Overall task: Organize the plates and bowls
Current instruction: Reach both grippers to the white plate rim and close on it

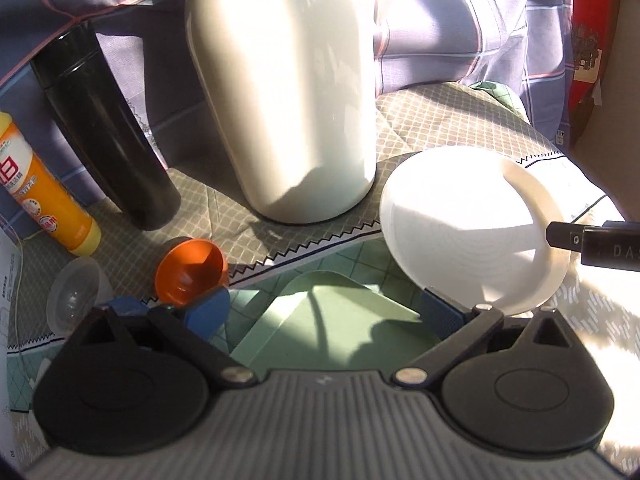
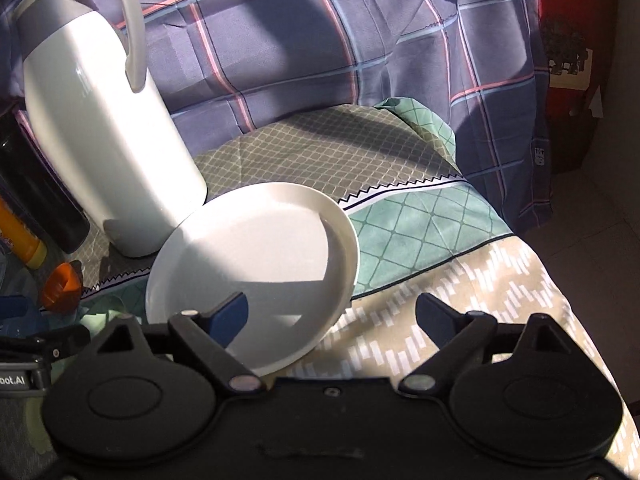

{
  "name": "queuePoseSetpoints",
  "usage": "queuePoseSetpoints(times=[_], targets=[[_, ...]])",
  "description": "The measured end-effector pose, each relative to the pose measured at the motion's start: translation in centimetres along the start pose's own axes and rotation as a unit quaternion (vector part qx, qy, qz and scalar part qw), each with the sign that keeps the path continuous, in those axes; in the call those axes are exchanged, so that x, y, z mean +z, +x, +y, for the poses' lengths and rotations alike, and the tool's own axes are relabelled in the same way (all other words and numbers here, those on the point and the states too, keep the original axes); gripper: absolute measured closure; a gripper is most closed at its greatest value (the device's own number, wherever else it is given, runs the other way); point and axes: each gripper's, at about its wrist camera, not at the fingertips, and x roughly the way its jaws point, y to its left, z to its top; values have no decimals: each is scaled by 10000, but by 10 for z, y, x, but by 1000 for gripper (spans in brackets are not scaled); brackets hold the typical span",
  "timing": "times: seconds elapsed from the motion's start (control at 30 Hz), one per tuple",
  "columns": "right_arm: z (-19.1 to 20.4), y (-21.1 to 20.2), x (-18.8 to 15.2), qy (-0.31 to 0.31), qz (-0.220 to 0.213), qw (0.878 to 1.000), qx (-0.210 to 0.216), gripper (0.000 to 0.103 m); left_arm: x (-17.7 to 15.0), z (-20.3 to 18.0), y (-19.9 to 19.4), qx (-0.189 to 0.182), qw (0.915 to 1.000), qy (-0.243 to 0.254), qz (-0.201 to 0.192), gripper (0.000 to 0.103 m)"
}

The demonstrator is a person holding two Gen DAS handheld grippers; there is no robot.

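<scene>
- judging from both views, the sorting looks barely begun: the white plate [image 2: 256,264] lies alone on the patterned cloth [image 2: 420,216] covering the desk, with nothing stacked on or under it.
- in the right wrist view the plate fills the lower middle of the frame, just beside the base of the tall white jug [image 2: 108,128]; whether rim and jug touch cannot be told.
- the right gripper [image 2: 332,314] has its jaws spread wide and empty; its left finger [image 2: 228,312] sits over the plate's near rim, the other is out over bare cloth, so no grip is made.
- in the left wrist view the left gripper [image 1: 324,308] also has its jaws apart and holds nothing; a pale green card or tray [image 1: 320,320] lies between them at lower centre.
- an orange cup [image 1: 192,276] on its side and a clear cup [image 1: 76,292] lie at lower left; a black flask [image 1: 104,132] and an orange bottle [image 1: 40,188] stand at the left edge.
- no bowl or second plate shows, so where things should gather is unclear; lifting and placing this plate remains.
</scene>
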Motion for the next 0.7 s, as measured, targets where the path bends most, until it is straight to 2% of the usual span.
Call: queuePoseSetpoints(times=[0.13, 0.3, 0.4, 0.47, 0.5, 0.53, 0.6, 0.7], targets=[[-9, 21, 9, 69, -14, 10000, -2, 36, 11, -9, 20, -136, 9999, -4, 74, 4], [-15, 48, 17, -3, 94, 10000, 27, 78, 23, -23, 45, -314, 9992, -9, 245, 21], [-15, 60, 18, -83, 156, 9998, 38, 82, 28, -30, 53, -429, 9987, 62, 277, 33], [-11, 61, 15, -199, 111, 9997, 32, 82, 31, -36, 59, -507, 9980, 186, 324, 48], [-9, 61, 14, -259, 70, 9996, 23, 82, 31, -38, 61, -548, 9976, 221, 368, 60], [-8, 61, 13, -326, 29, 9995, 20, 82, 31, -39, 64, -600, 9970, 239, 422, 67], [-8, 62, 11, -410, -53, 9991, 15, 82, 30, -42, 66, -668, 9965, 250, 426, 73], [-9, 63, 10, -459, -160, 9988, 19, 82, 27, -41, 66, -679, 9965, 308, 364, 73]])
